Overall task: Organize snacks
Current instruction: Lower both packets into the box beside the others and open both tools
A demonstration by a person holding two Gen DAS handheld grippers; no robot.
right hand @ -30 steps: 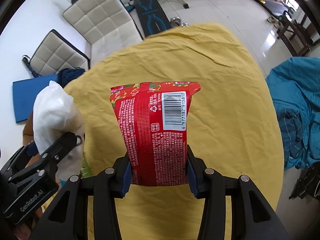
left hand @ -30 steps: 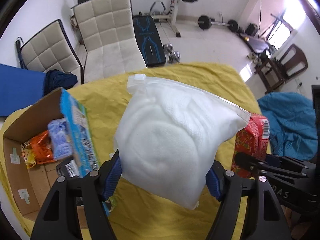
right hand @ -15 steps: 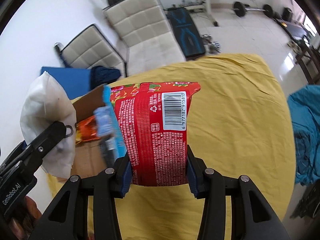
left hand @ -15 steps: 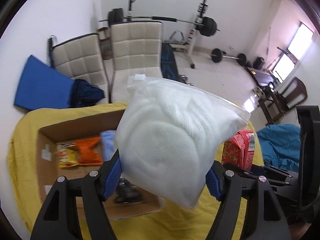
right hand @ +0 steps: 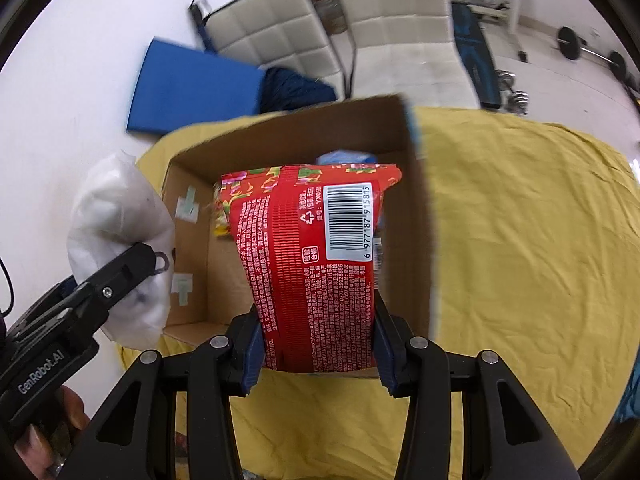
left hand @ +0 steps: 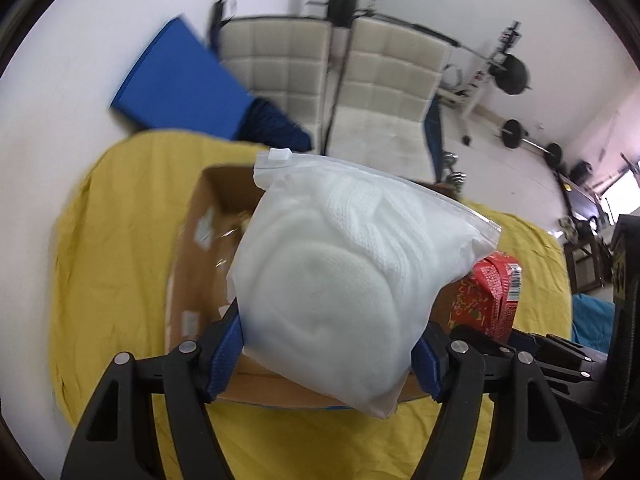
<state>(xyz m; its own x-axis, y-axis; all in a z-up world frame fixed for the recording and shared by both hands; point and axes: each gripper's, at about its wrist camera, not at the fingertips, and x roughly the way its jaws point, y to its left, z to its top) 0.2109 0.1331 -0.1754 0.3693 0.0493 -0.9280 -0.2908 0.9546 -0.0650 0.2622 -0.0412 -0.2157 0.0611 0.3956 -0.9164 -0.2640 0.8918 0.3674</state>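
My left gripper point(left hand: 328, 356) is shut on a white zip bag point(left hand: 344, 280) with soft white filling, held above the open cardboard box point(left hand: 188, 248). A red snack packet point(right hand: 320, 264) with a barcode is clamped in my right gripper point(right hand: 318, 344), over the same cardboard box point(right hand: 288, 136). Inside the box a blue packet point(right hand: 346, 158) peeks out behind the red one. The white zip bag point(right hand: 120, 240) and the left gripper's arm show at the left of the right wrist view. The red snack packet point(left hand: 490, 300) shows at the right of the left wrist view.
The box rests on a table under a yellow cloth point(right hand: 520, 240). Two cream padded chairs point(left hand: 360, 80) stand behind the table, with a blue mat point(left hand: 176, 80) against the wall. Barbells and weights point(left hand: 516, 76) lie on the floor. A hand point(right hand: 36, 440) holds the left gripper.
Both grippers have swung left over the cardboard box, each still holding its packet. The box now lies directly under both packets.
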